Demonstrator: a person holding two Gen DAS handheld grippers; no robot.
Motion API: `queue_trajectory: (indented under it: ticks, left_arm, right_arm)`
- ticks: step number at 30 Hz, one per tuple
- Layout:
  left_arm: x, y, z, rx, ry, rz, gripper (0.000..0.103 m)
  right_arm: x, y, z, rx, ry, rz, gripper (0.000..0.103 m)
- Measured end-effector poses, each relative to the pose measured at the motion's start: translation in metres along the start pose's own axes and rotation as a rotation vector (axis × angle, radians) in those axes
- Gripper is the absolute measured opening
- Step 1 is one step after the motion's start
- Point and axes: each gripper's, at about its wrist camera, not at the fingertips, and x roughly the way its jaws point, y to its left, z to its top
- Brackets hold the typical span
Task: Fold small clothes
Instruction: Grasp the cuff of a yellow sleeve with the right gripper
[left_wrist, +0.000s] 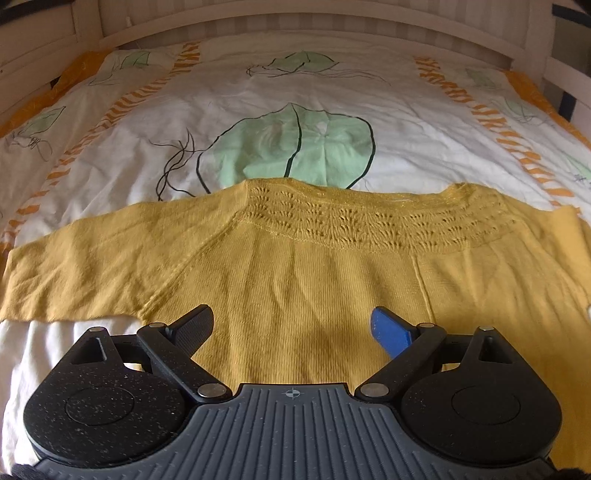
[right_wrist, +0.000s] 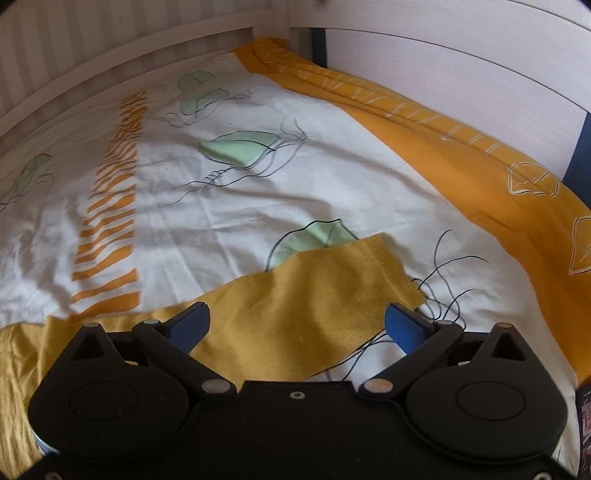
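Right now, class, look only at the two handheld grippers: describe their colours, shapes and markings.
The left gripper has a grey ribbed base with a small crosshair mark, black speckled round housings, black linkage arms with silver pins, and one black and one blue finger pad. The right gripper has a smooth black base with a central screw and two blue pads. No cables or sleeves show.

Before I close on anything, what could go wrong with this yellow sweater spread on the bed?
1. The right gripper hangs open over the sleeve, which lies on the loose duvet cover; a deep pinch may grab both.
2. The left gripper sits mid-body of the yellow sweater, away from any edge, so closing here would likely bunch the knit.
3. The sleeve is already rumpled, so a fold may come out crooked.
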Motion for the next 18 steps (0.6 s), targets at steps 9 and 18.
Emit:
queue_trajectory:
  ticks: [9,18]
  left_arm:
    - [0.029,-0.009,-0.011,0.021,0.037,-0.016,0.094]
    - [0.029,-0.007,-0.02,0.007,-0.012,-0.03,0.097]
  right_arm:
    - [0.045,-0.036,0.014,0.056,0.014,-0.097,0.095]
    - [0.068,-0.056,0.009,0.129,0.083,-0.015,0.072]
